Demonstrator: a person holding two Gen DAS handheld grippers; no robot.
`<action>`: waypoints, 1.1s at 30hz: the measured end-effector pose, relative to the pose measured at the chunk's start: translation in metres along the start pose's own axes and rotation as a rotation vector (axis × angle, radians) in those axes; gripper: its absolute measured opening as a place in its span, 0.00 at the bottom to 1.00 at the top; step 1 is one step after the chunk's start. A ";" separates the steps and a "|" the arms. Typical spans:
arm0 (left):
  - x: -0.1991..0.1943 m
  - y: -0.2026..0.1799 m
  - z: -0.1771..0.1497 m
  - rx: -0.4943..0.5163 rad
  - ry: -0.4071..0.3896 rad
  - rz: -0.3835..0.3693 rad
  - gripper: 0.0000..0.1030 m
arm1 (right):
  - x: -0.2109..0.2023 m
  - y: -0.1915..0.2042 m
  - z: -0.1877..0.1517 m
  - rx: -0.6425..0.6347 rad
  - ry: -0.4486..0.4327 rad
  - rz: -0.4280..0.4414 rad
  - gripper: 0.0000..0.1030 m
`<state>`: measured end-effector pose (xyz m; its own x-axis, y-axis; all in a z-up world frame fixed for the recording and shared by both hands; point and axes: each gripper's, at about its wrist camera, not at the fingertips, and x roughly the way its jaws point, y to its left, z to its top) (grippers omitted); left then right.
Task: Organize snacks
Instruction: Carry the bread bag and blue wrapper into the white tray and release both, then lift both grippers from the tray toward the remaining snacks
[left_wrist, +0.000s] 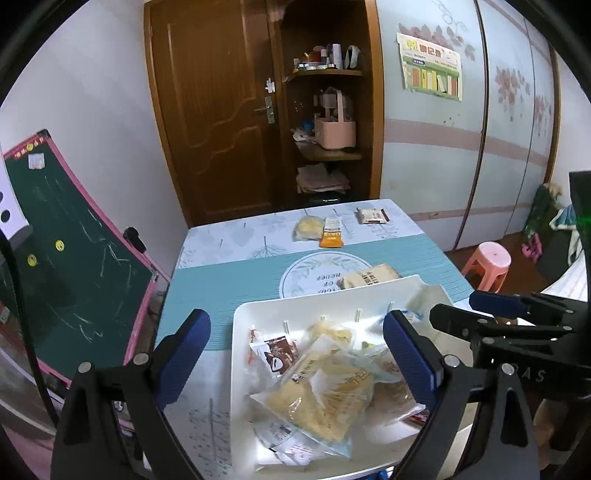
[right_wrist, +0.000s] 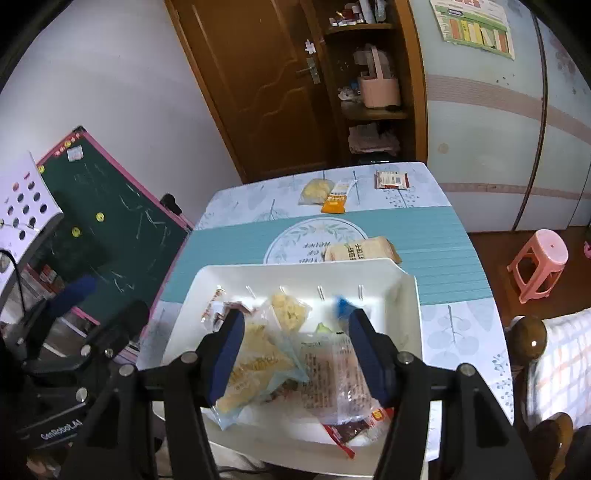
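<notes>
A table (left_wrist: 221, 273) under a pale leaf-print cloth with a ribbed teal mat (right_wrist: 436, 236) fills the middle of both views. At its near edge sits a white plastic tray (left_wrist: 332, 302), squarish with rounded corners and slots in its far wall, holding a loose heap of snack packets. The biggest is a clear crinkly bag of yellow crisps (left_wrist: 325, 402), lying slanted across the heap; a clear packet with printed text (right_wrist: 332, 373) lies to its right, and a small brown-and-white sachet (left_wrist: 275, 354) to its left near the tray's far wall.

The left gripper (left_wrist: 295, 358) hovers over the tray with its blue-padded jaws spread wide: the left finger is outside the tray's left rim, the right one above the heap, and the crisps lie loose between them. The right gripper (right_wrist: 295, 354) hangs over the same heap, jaws about half apart, with the crisp bag and the text packet below and between the pads; no pad presses on anything.

Beyond the tray a tan wrapped loaf (right_wrist: 364, 249) rests on the mat. At the far edge lie a yellow snack bag (right_wrist: 314, 192), an orange sachet (right_wrist: 334, 201) touching it, and a white-and-brown packet (right_wrist: 391, 180) apart to the right.
</notes>
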<state>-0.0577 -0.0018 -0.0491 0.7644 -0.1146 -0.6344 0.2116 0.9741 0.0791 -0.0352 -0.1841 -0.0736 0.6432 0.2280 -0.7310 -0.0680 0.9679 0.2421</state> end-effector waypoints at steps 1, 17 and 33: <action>0.001 -0.001 0.000 0.005 0.003 0.000 0.91 | 0.000 0.001 0.000 -0.001 0.002 0.002 0.58; 0.017 0.007 0.000 -0.030 0.052 0.019 0.91 | 0.002 0.002 0.000 -0.021 0.016 -0.026 0.58; 0.051 0.033 0.062 -0.025 0.040 0.096 0.91 | 0.005 -0.021 0.057 -0.025 -0.032 -0.076 0.57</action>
<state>0.0260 0.0128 -0.0310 0.7556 -0.0128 -0.6550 0.1230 0.9848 0.1226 0.0131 -0.2088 -0.0457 0.6715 0.1508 -0.7255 -0.0371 0.9847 0.1703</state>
